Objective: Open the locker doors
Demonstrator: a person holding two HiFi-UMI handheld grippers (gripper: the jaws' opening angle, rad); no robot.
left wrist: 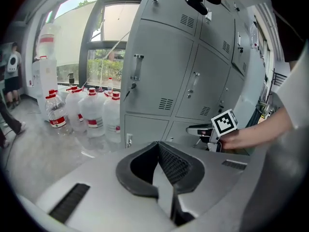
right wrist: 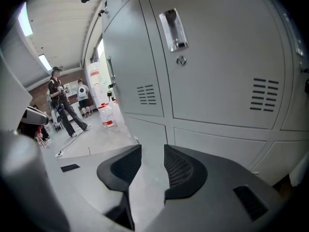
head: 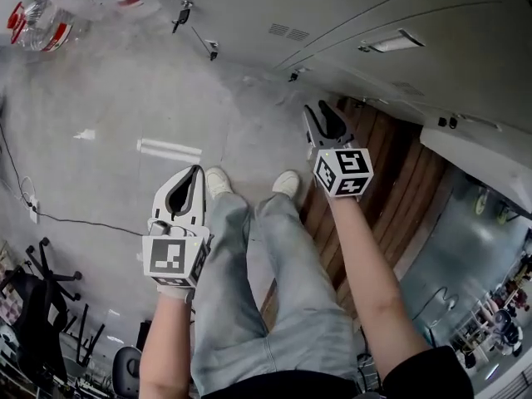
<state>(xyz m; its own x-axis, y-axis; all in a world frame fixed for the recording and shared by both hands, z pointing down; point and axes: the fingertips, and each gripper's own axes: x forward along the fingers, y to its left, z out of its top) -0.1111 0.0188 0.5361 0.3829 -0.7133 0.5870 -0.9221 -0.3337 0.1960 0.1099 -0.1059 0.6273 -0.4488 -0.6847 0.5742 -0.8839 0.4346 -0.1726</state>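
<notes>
I see the left gripper (head: 196, 173) left of centre over the grey floor (head: 125, 98), and the right gripper (head: 321, 110) right of centre near the lockers (head: 374, 7) along the top right. Water bottles (head: 33, 19) upper left, white shoes (head: 287, 183) mid-frame.

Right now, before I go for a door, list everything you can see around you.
Lockers: one bank of many doors, grey, straight ahead.
Bottles: several, clear with red caps, on the floor left of the lockers.
Cable: one, black, on the floor at the head view's left.
Chair: one, black, lower left of the head view.
People: two, far down the room, left in the right gripper view.
Legs: two, pale blue jeans.
Shoes: two, white, facing the lockers.
Left gripper: one, grey, shut, empty.
Right gripper: one, grey, open, empty, close to a locker door.
</notes>
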